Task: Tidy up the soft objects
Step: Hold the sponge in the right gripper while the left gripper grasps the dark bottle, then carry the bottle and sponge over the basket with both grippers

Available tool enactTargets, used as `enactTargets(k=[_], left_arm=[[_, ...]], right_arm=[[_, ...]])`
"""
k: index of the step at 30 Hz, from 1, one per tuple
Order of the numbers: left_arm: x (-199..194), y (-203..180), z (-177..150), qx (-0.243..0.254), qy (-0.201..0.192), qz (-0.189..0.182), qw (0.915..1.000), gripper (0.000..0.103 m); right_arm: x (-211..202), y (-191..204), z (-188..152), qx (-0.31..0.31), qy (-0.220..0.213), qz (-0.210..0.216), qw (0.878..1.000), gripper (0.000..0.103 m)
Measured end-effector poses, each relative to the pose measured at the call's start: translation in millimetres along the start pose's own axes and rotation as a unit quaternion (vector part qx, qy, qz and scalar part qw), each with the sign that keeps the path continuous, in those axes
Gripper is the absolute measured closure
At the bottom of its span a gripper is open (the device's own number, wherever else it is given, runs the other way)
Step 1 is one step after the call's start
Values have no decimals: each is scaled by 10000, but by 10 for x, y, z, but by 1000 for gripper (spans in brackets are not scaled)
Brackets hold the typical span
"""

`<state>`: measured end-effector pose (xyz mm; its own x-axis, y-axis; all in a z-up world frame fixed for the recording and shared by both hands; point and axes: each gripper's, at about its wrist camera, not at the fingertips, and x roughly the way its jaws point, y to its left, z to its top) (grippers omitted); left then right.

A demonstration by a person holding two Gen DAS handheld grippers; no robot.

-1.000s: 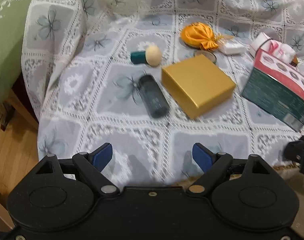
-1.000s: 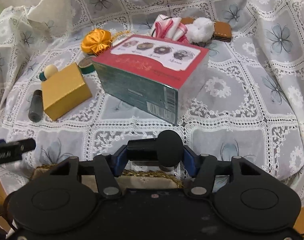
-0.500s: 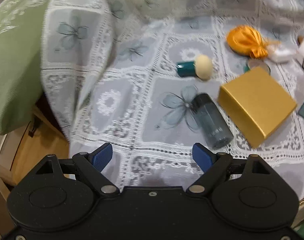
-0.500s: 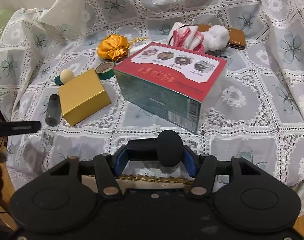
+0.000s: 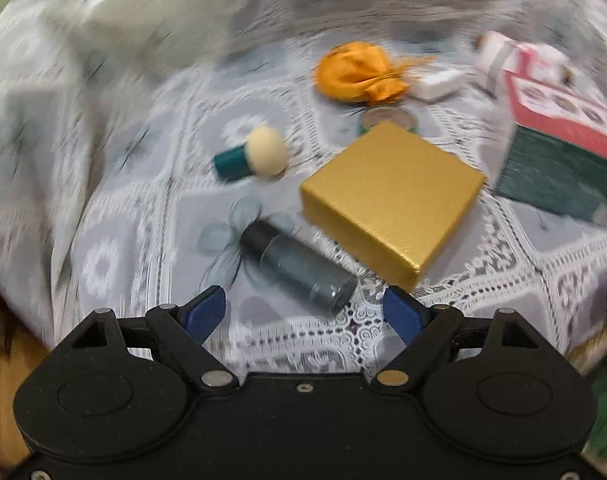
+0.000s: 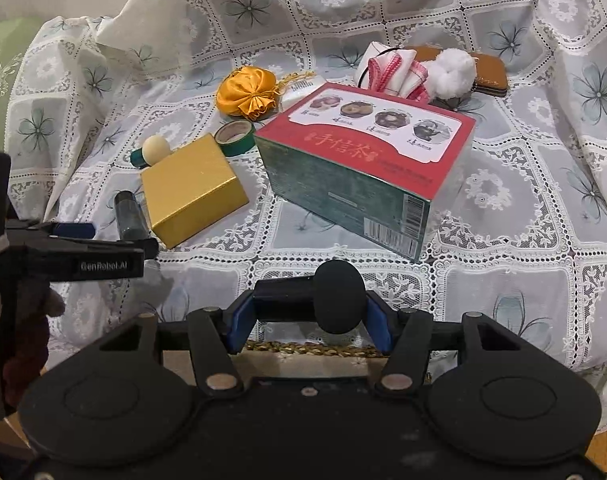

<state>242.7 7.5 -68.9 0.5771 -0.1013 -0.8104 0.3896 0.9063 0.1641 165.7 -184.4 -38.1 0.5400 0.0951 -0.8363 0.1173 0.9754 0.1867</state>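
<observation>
Black foam-tipped applicator (image 6: 319, 300) clamped crosswise in right gripper (image 6: 309, 314), above cloth's near edge. Red-green box (image 6: 363, 176) just beyond. Left gripper (image 5: 303, 314) spread wide, holding nothing, dark bottle (image 5: 295, 268) right ahead beside gold box (image 5: 391, 200). Bare lace cloth (image 6: 523, 208) at right.

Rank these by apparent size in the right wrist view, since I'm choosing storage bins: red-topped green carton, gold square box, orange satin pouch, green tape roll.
Largest to smallest:
1. red-topped green carton
2. gold square box
3. orange satin pouch
4. green tape roll
The pouch lies farther back, so its true size is less certain.
</observation>
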Motion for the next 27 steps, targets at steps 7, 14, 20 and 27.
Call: enactTargets(k=[7,14,20,27], left_arm=[[47,213,27,882,-273,-524,9943,20],[171,343,97,1311,-244,-1039,9856,20],[260,352,118,1429,-234,-1307,9808,20],[258,403,91,733,-252,-1417,9869,34]], right_arm=[[-6,-8,26,61,26,96,9999,46],[25,12,32,51,95,145,9998,46],[58,39,34,34,169,146,9997,46],[62,69,9,15,227,140,9996,46]])
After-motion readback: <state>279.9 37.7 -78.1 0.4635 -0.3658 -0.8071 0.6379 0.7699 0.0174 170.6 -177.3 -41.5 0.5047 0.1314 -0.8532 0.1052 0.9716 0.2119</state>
